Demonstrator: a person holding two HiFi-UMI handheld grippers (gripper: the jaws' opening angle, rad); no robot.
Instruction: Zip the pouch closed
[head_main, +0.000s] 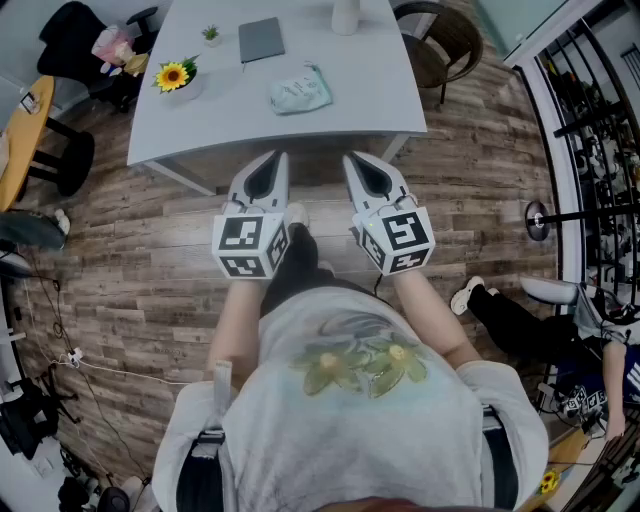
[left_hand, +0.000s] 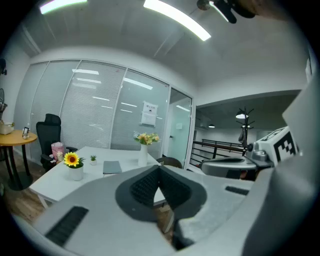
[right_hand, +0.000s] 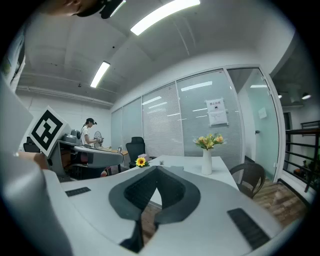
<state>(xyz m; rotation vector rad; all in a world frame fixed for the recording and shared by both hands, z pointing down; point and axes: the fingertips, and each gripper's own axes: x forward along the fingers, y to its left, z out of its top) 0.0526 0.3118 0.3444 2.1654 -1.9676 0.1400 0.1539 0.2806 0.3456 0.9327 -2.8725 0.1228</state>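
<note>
Pouch: a pale green pouch (head_main: 300, 92) lies flat on the white table (head_main: 225, 125), close to the table's near edge and about midway along it. Whether its zip is open is too small to tell.

Direction: the pouch sits straight ahead of the person, beyond the table's near edge, roughly on the line that runs between the two grippers.

Long axis: it appears to run along the table's near edge, side to side, slightly skewed. Which end carries the zip pull cannot be made out.

Nearer hand: the left gripper (head_main: 277, 158) looks a shade closer to the pouch than the right gripper (head_main: 351, 158), though the difference is small. Either could reach it once the person steps up to the table.

Left gripper: jaws together, nothing between them.

Right gripper: jaws together as well, and empty.

Pose: both forearms are held out in front of the body, side by side and near each other. The grippers aim at the table, close to level and tipped a little down, with their tips just short of its near edge and the marker cubes back toward the body.

Also on the table: a sunflower pot (head_main: 172, 76) at the left end, a grey notebook (head_main: 261, 40) behind the pouch, and a white vase (head_main: 345, 14) at the far edge.

Stage: judging by the gap, the task has not begun, and the approach to the table comes first.

Gripper views: the pouch does not show in either one.
</note>
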